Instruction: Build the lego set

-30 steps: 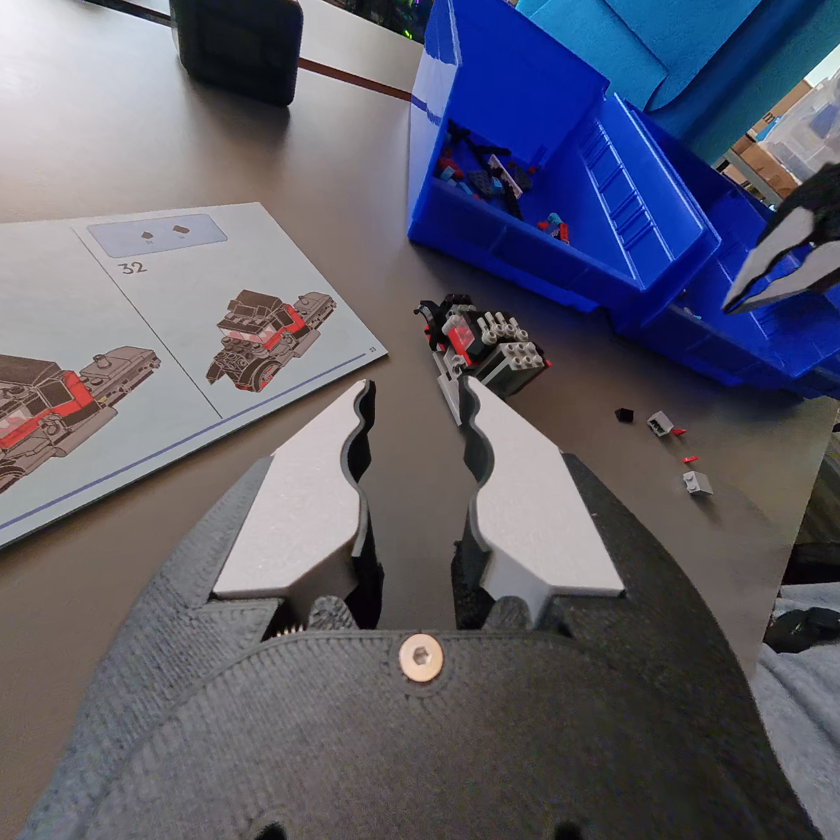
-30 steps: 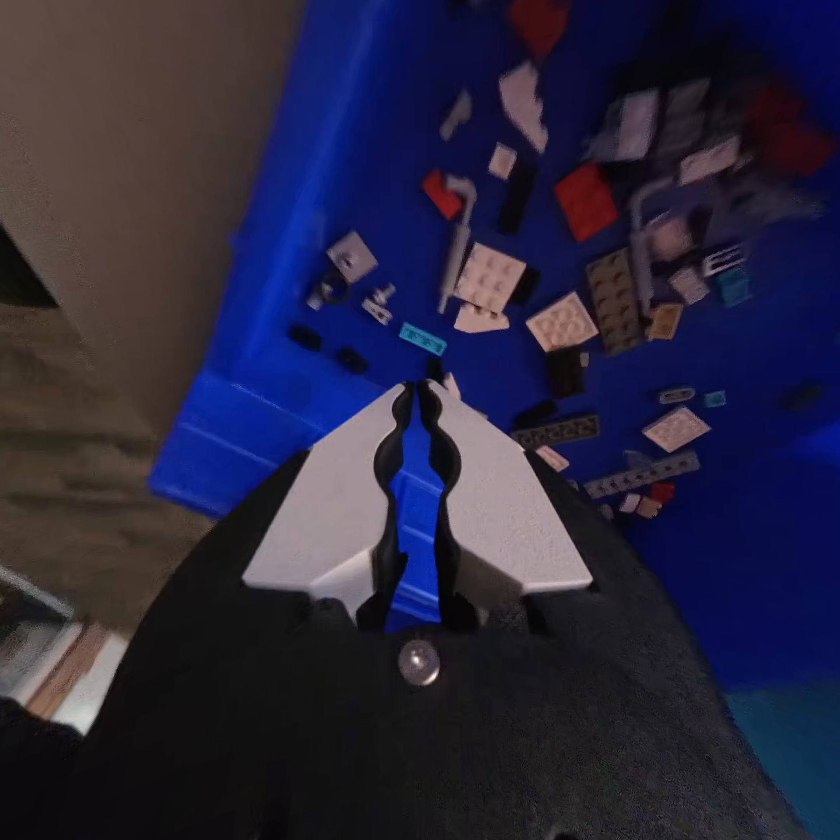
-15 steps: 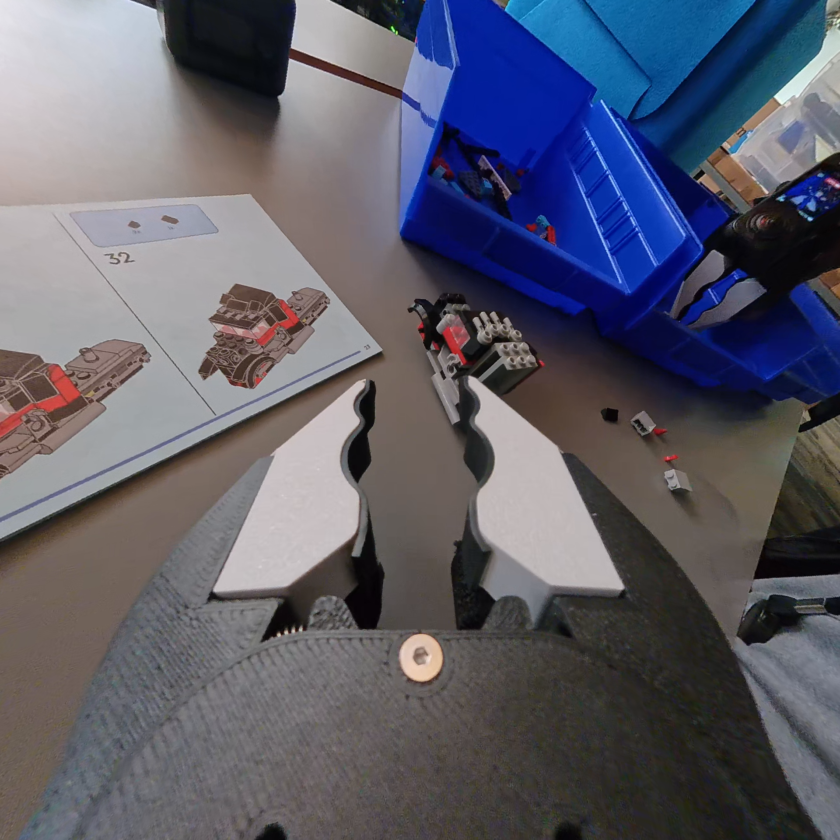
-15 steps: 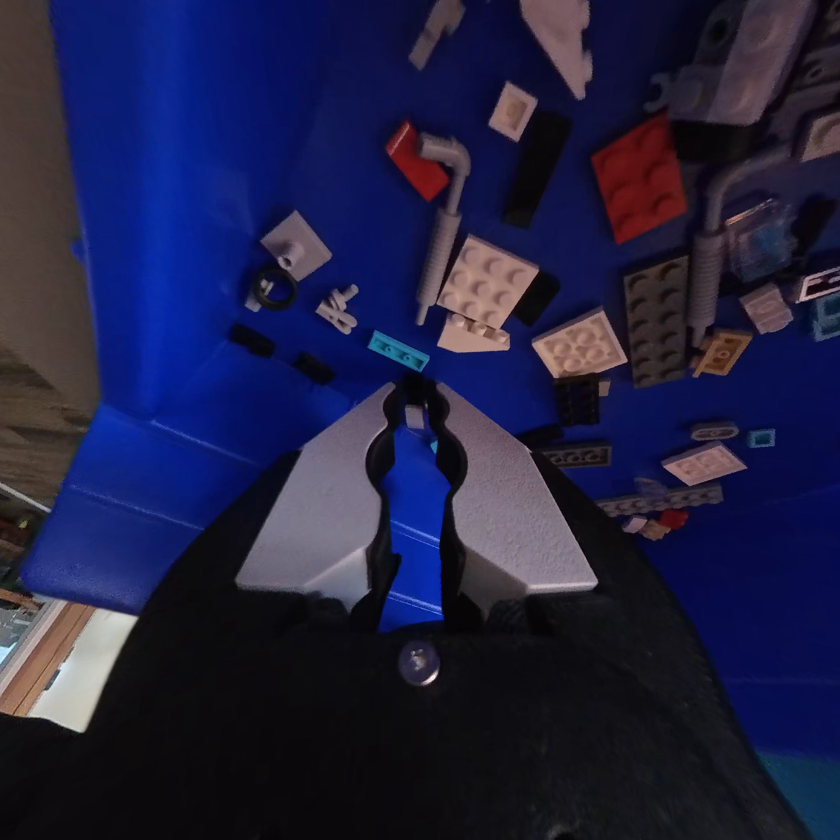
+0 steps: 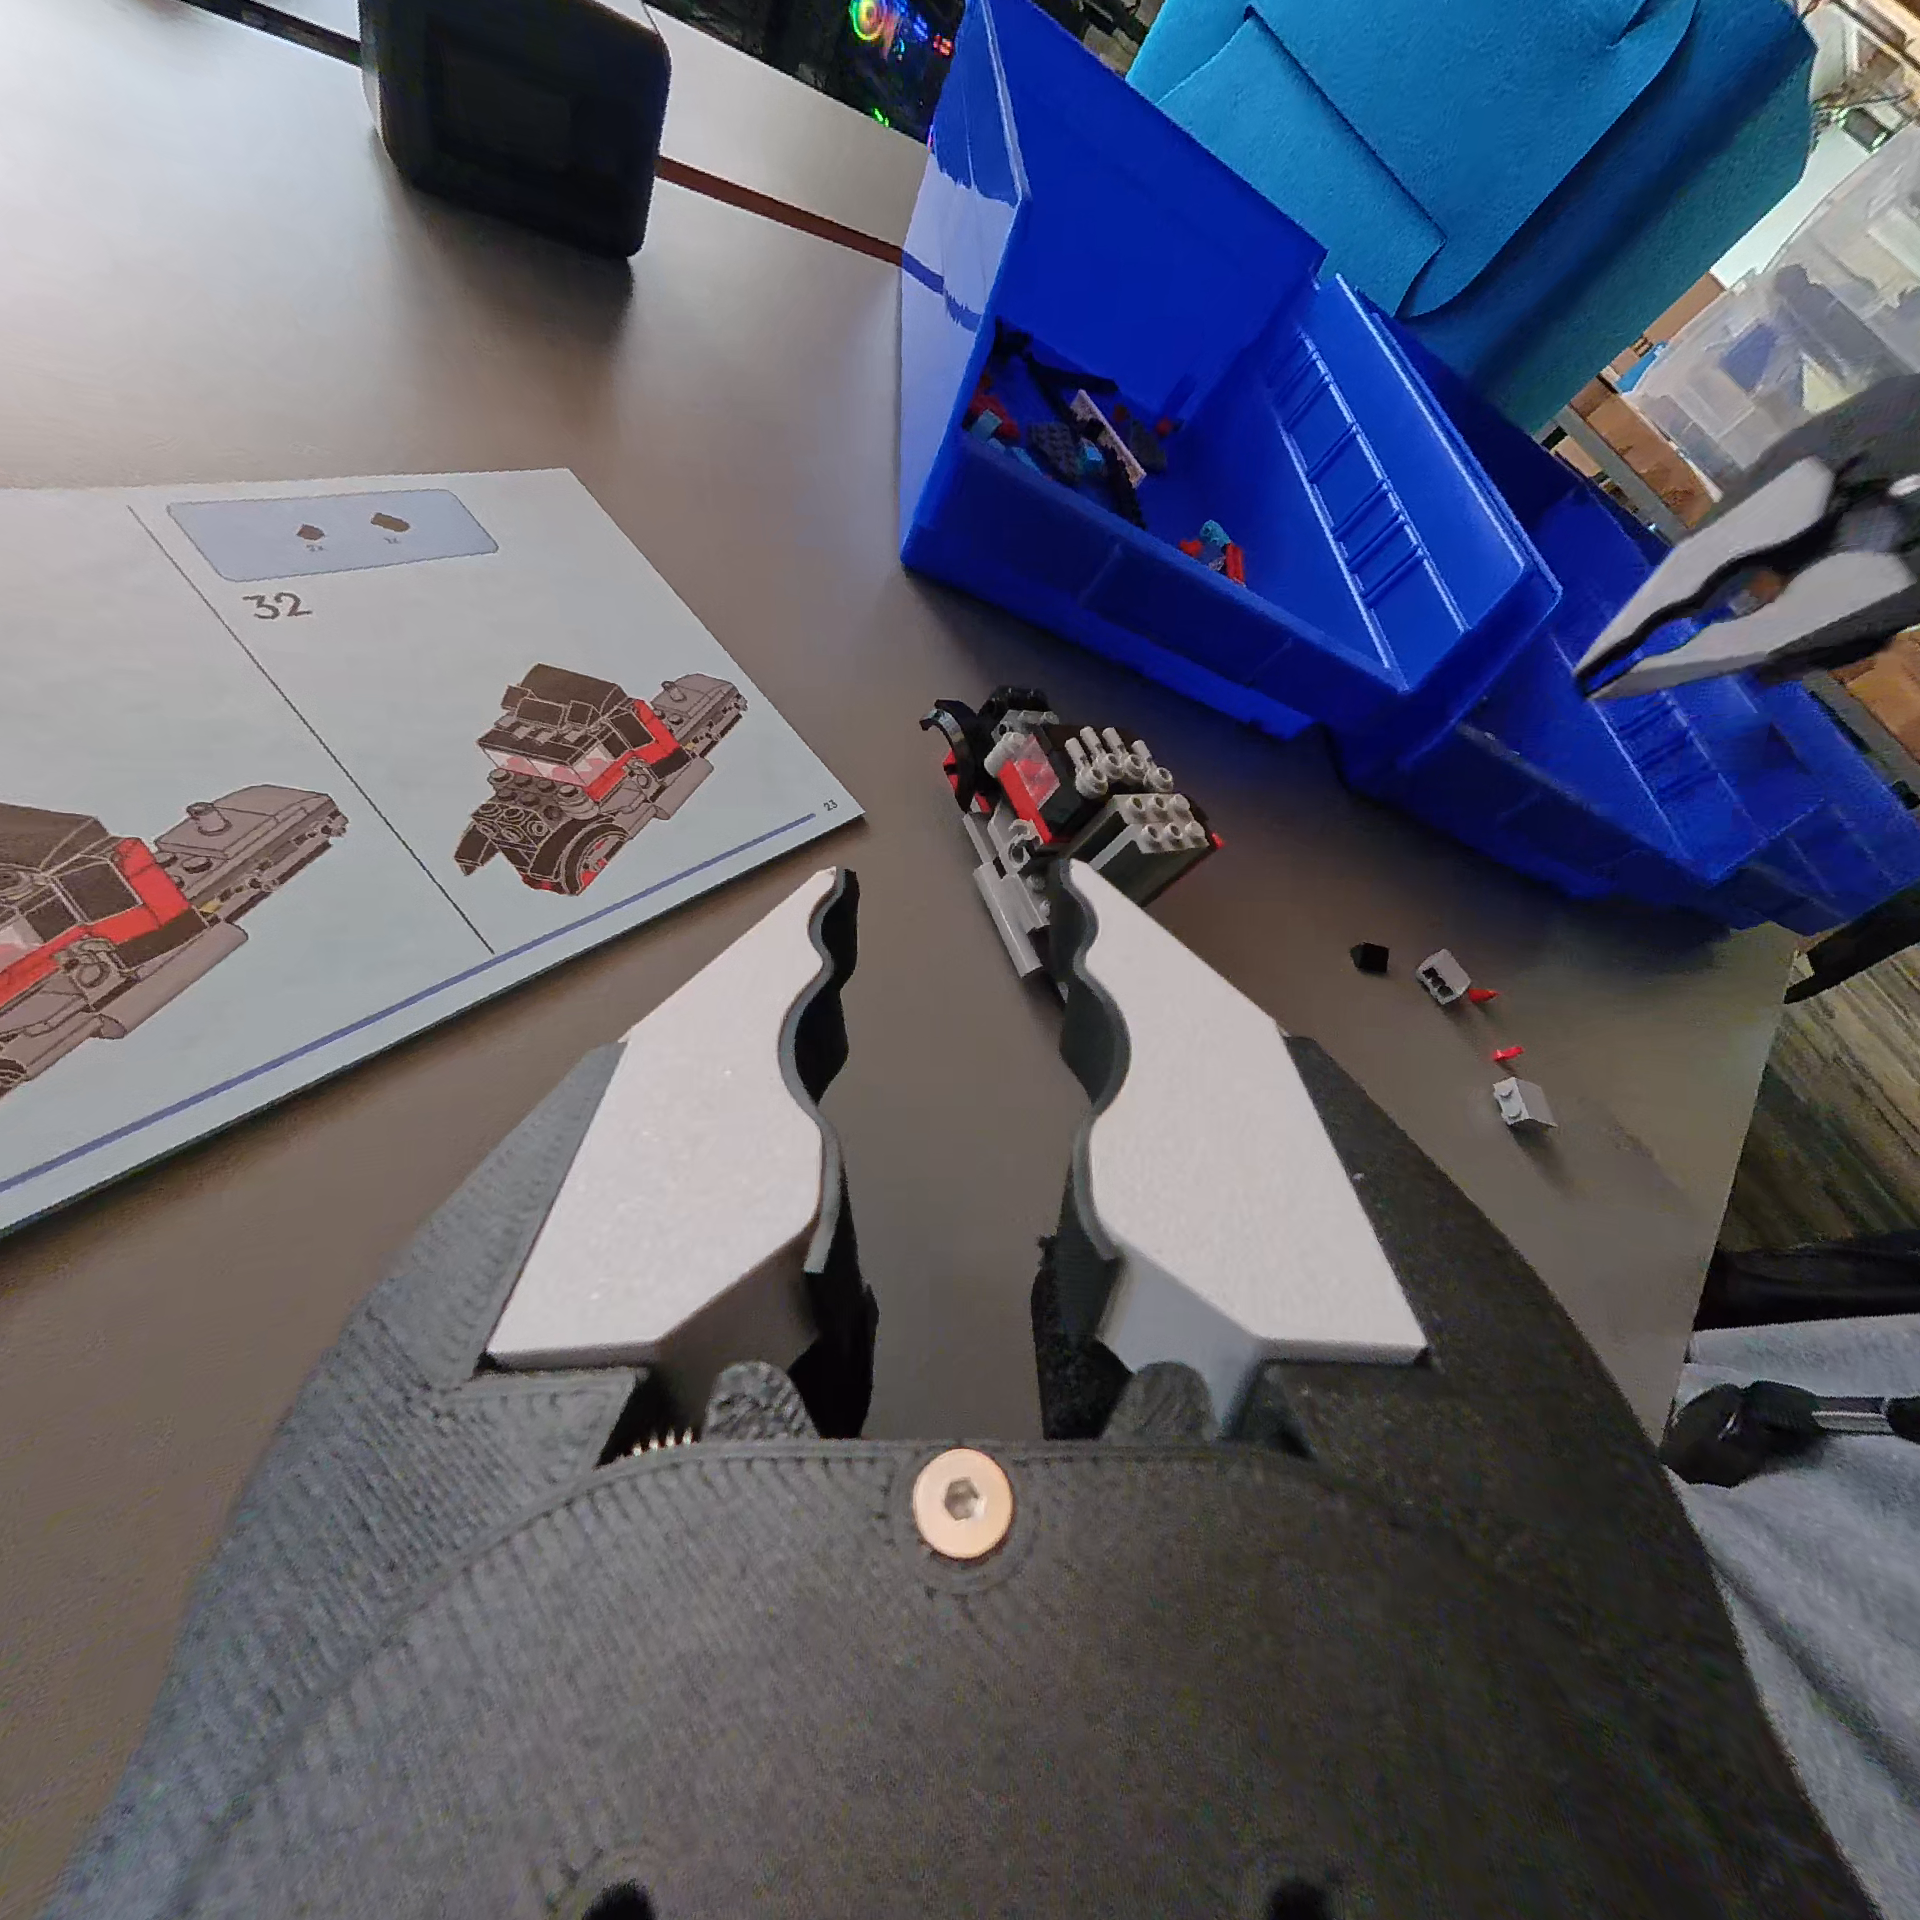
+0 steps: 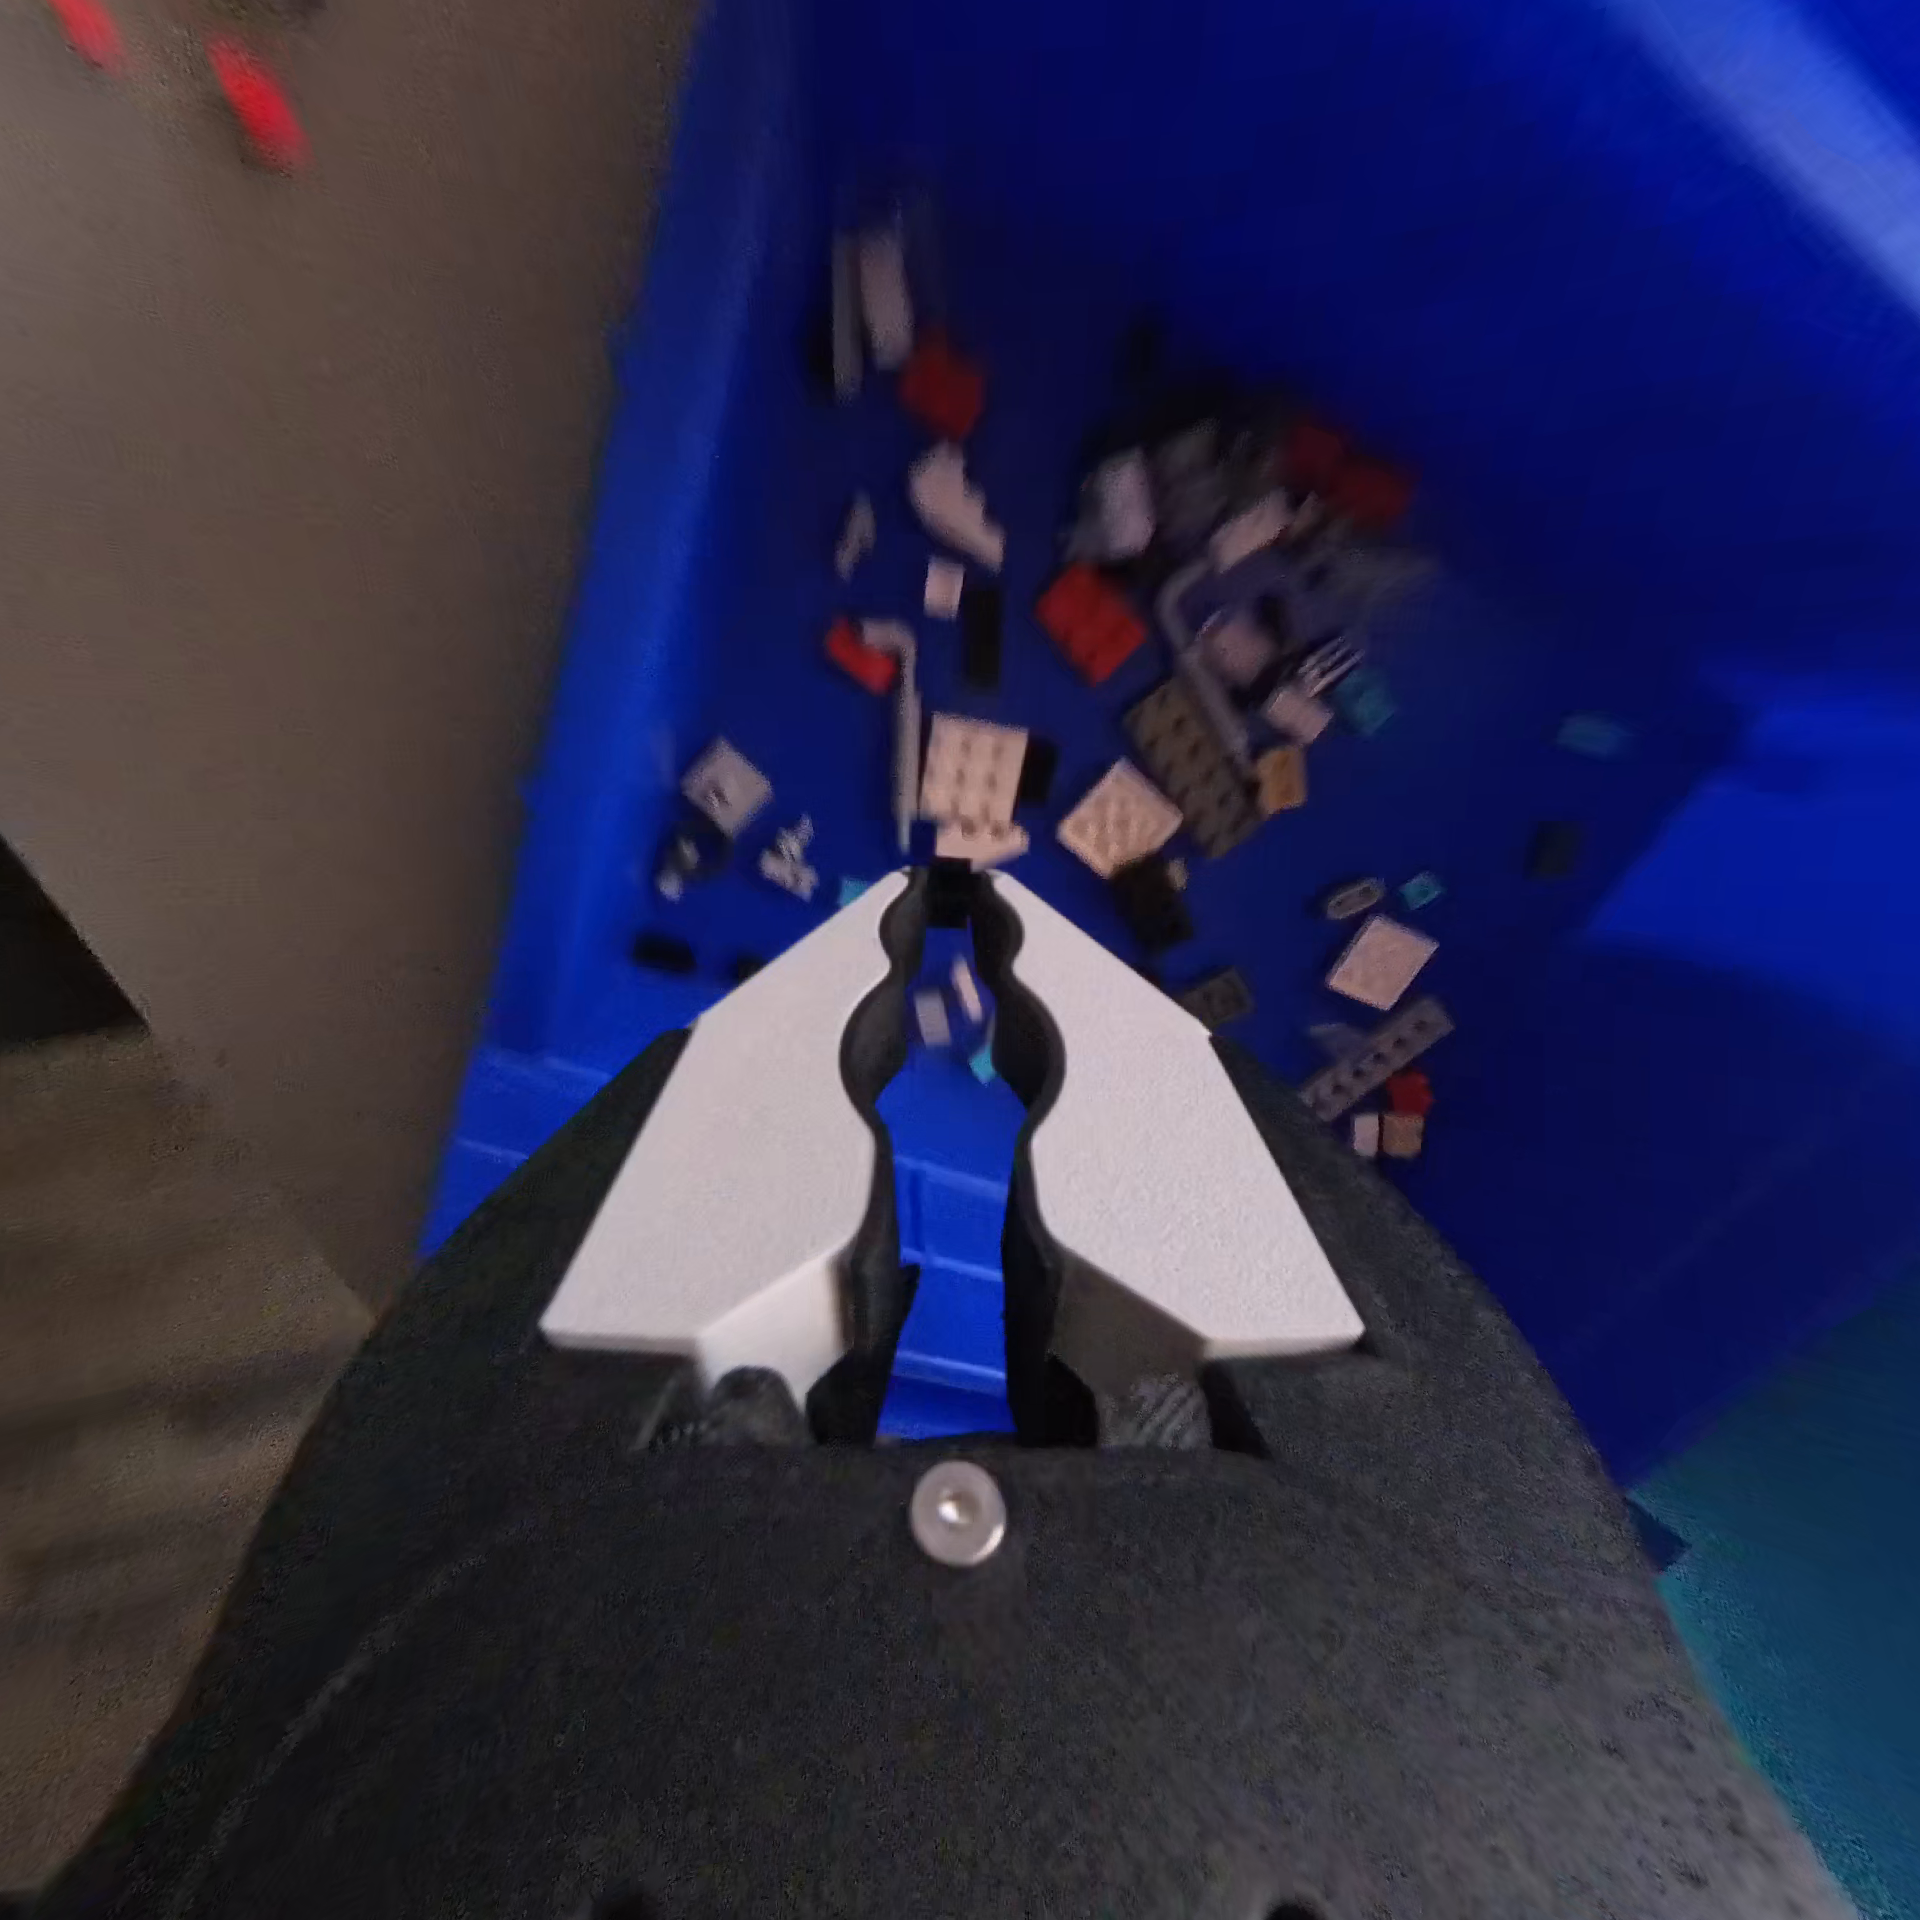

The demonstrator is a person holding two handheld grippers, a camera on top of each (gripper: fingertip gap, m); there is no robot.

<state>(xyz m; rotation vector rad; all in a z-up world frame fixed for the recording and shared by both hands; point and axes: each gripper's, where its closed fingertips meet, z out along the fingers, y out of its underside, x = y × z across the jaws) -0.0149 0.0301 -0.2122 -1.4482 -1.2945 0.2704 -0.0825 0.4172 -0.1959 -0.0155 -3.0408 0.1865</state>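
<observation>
Your left gripper (image 5: 956, 894) hangs low over the dark table (image 5: 312, 343) with its fingers spread and nothing between them. Just past the right fingertip lies the half-built lego model (image 5: 1070, 800), black, red and grey, flat on the table and not held. To its left the open instruction booklet (image 5: 364, 748) lies flat. To its right a few loose bits sit near the table edge: a small black piece (image 5: 1369, 958), a grey brick (image 5: 1442, 977) beside it, and another grey brick (image 5: 1523, 1103) nearer you. Behind the model stands a blue bin (image 5: 1195, 582) with pieces in its bottom, and a second blue bin (image 5: 1662, 810) sits lower to its right.

Your right gripper (image 6: 948, 894) is above that second bin (image 6: 1351, 260), fingers drawn close and pinching a small black piece (image 6: 948, 896) at the very tips. Below it the bin floor is strewn with loose lego pieces (image 6: 1122, 727), white, red, black and grey; the view is blurred, so finer detail is lost
</observation>
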